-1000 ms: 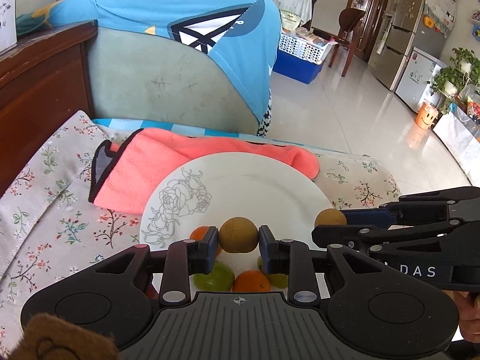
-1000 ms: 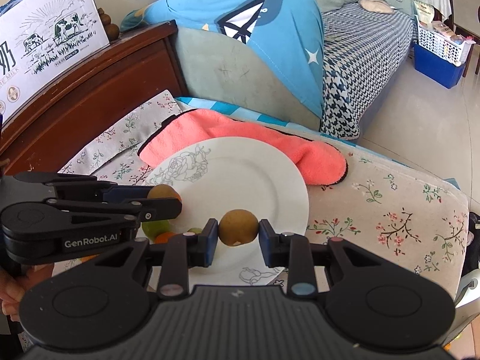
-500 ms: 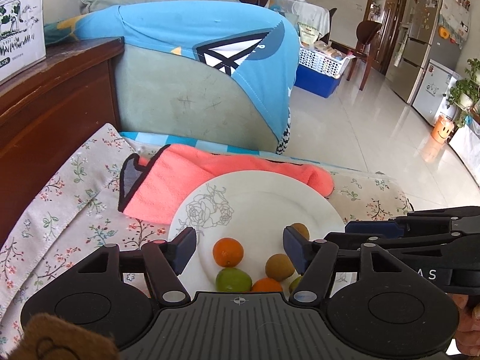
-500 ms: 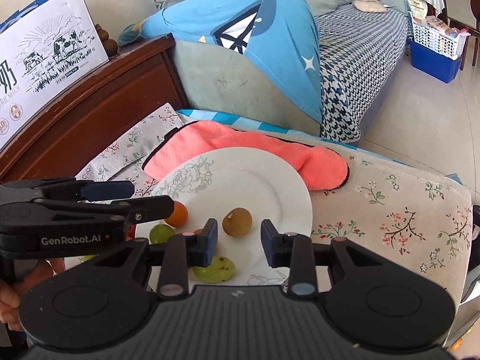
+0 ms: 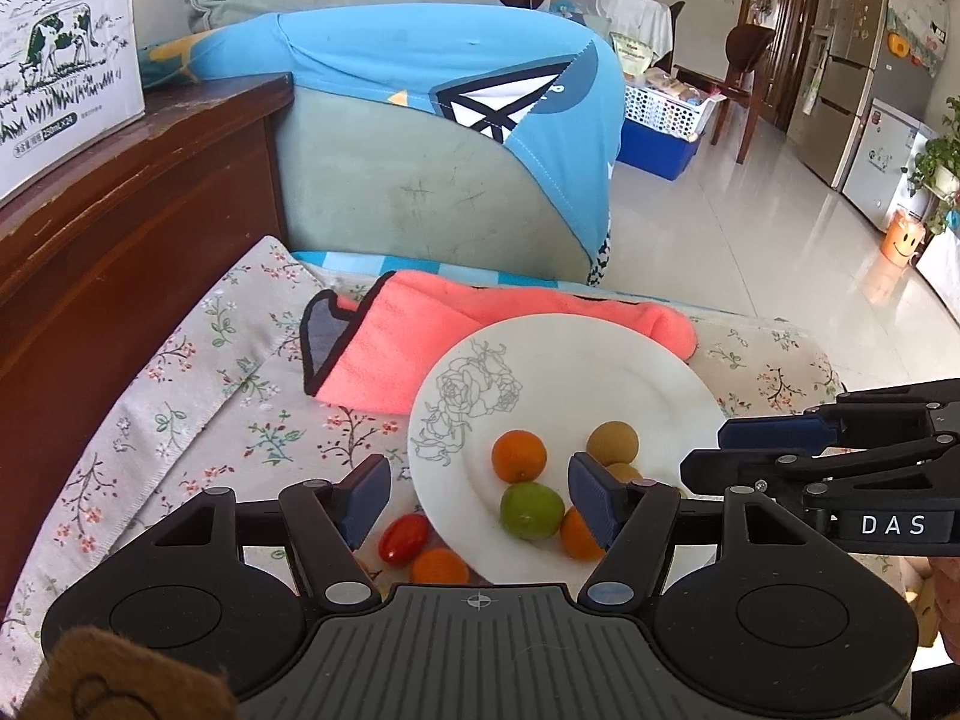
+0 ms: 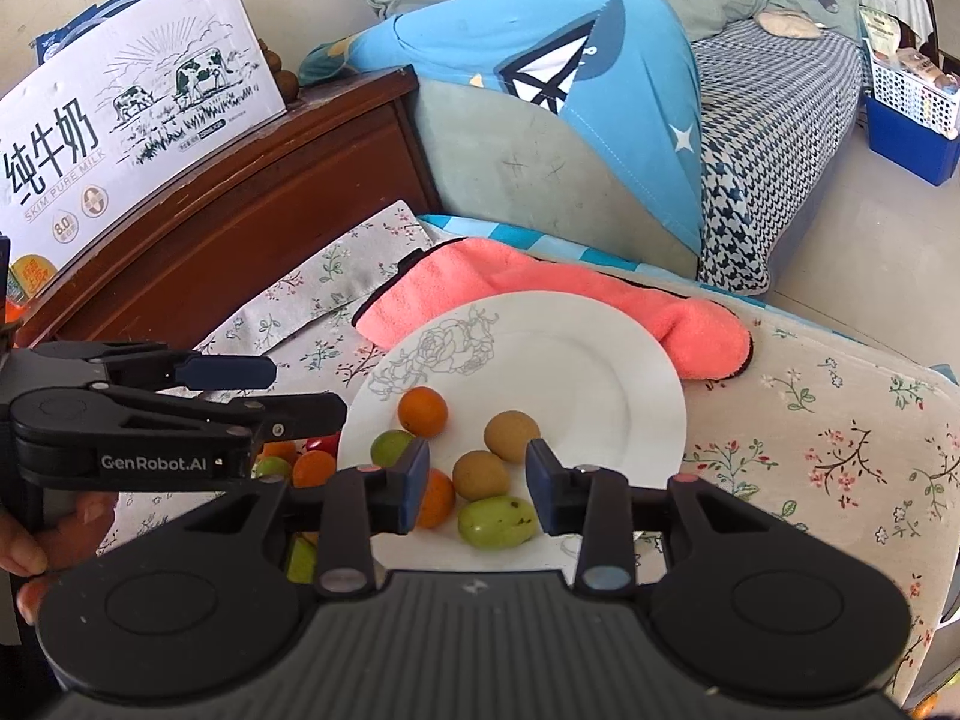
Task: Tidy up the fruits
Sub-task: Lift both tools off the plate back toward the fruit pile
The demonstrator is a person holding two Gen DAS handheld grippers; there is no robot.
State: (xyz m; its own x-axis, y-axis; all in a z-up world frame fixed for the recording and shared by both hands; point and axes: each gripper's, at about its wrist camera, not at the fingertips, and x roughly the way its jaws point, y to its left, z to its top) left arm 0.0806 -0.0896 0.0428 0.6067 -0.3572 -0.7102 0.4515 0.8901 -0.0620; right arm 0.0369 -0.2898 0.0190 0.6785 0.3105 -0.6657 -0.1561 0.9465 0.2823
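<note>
Fruit placement is confirmed on both sides. One second ago each pair of tongs was clamped on a brown fruit over the plate (image 6: 600,360); both pairs now stand apart and hold nothing, and the two brown fruits (image 6: 512,427) rest on the plate, just beside one another. The left tongs (image 5: 477,495) hang over the near rim; the right tongs (image 6: 477,483) hover above the near fruits, with the lower brown fruit (image 6: 480,476) between their tips in that view but not gripped.

Judgement: two deliveries are complete and both tools are free for the next pick.

Plate contents, as visible: two brown fruits, an orange one (image 6: 423,411) toward the rose print, a round green one (image 5: 531,510), an elongated green one with dark specks (image 6: 497,522), and a further orange one (image 5: 579,534) partly hidden by the fingers. All lie in the near half; the far half is bare white.

Outstanding: a red tomato-like fruit (image 5: 405,537) and a small orange fruit (image 5: 439,566) lie on the floral cloth (image 5: 198,420) of the desk, just beside the plate's left edge. More pieces show under the left tool in the right view. Task is judged partly done.
</note>
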